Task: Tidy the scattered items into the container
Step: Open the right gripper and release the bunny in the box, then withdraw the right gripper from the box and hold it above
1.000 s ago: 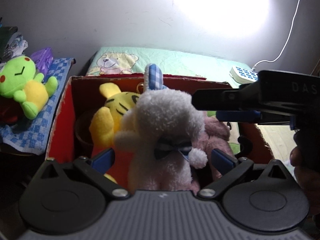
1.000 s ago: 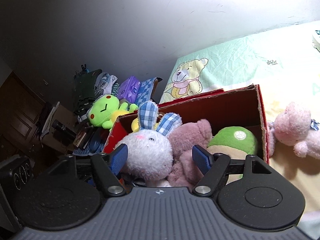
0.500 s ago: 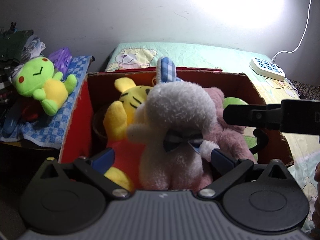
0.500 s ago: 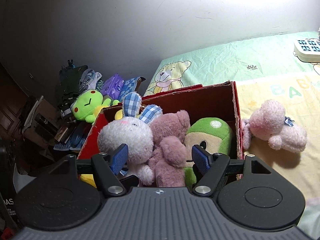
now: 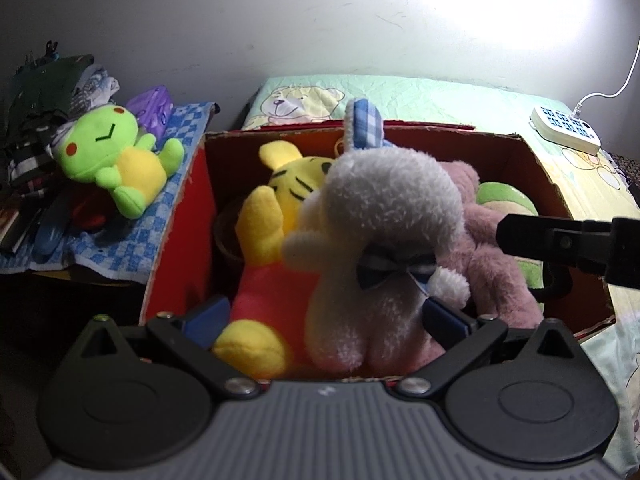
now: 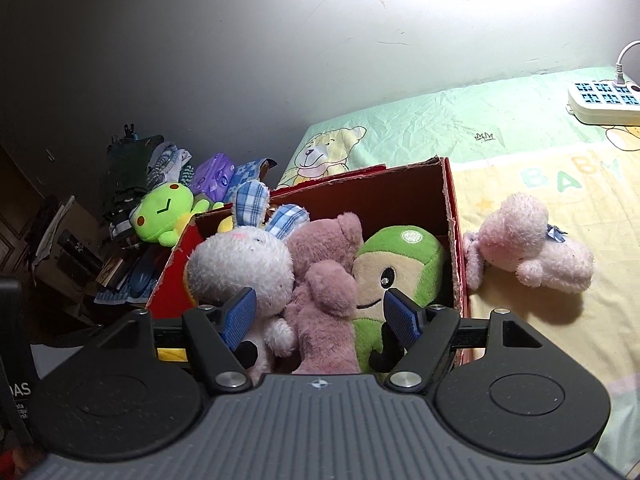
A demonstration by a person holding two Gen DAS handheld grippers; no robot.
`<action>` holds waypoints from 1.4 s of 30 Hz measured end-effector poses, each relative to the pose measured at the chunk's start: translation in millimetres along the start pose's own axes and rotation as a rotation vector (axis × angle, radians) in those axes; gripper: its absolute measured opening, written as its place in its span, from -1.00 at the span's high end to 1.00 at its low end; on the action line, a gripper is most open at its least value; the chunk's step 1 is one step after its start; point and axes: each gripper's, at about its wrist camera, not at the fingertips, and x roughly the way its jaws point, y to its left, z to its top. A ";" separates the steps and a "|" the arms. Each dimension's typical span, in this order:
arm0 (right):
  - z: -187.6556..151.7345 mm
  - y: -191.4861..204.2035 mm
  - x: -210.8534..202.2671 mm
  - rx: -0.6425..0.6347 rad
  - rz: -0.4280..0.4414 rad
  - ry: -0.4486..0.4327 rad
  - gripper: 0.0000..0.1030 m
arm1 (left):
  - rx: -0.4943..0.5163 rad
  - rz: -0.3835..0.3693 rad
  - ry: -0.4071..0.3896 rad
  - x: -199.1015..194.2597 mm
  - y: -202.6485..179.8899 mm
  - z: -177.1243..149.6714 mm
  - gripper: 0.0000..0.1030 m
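A red cardboard box [image 5: 176, 240] [image 6: 454, 216] on the bed holds a white rabbit plush [image 5: 384, 240] [image 6: 240, 268], a yellow tiger plush [image 5: 280, 208], a mauve bear plush [image 5: 492, 272] [image 6: 324, 280] and a green-hooded plush [image 6: 404, 264]. A pale pink plush [image 6: 528, 248] lies on the bed just right of the box. My left gripper [image 5: 324, 316] is open and empty at the box's near edge, the rabbit between its fingers. My right gripper [image 6: 320, 312] is open and empty above the box's near side; it also shows in the left wrist view [image 5: 560, 244].
A green frog plush [image 5: 112, 156] [image 6: 164, 216] lies on a blue checked cloth [image 5: 132, 240] left of the box, beside a purple item [image 5: 154, 108] and piled clothes. A white power strip [image 5: 566, 132] [image 6: 604, 100] with its cable sits on the bed at the far right.
Both grippers have drawn back from the box and stayed open. The white rabbit plush now rests in the box. The right gripper has moved right and lower in the left wrist view.
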 end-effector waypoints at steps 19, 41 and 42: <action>-9.4 -1.2 -4.8 0.003 -0.045 -0.015 -0.44 | 0.022 0.021 0.023 9.3 -6.5 -3.1 -0.99; -10.8 -13.1 -12.6 0.033 -0.049 -0.042 -0.44 | 0.029 0.050 0.053 21.4 -16.3 -1.9 -0.99; -10.3 -13.9 -13.0 0.036 -0.049 -0.044 -0.44 | 0.030 0.052 0.054 22.0 -16.7 -1.7 -0.99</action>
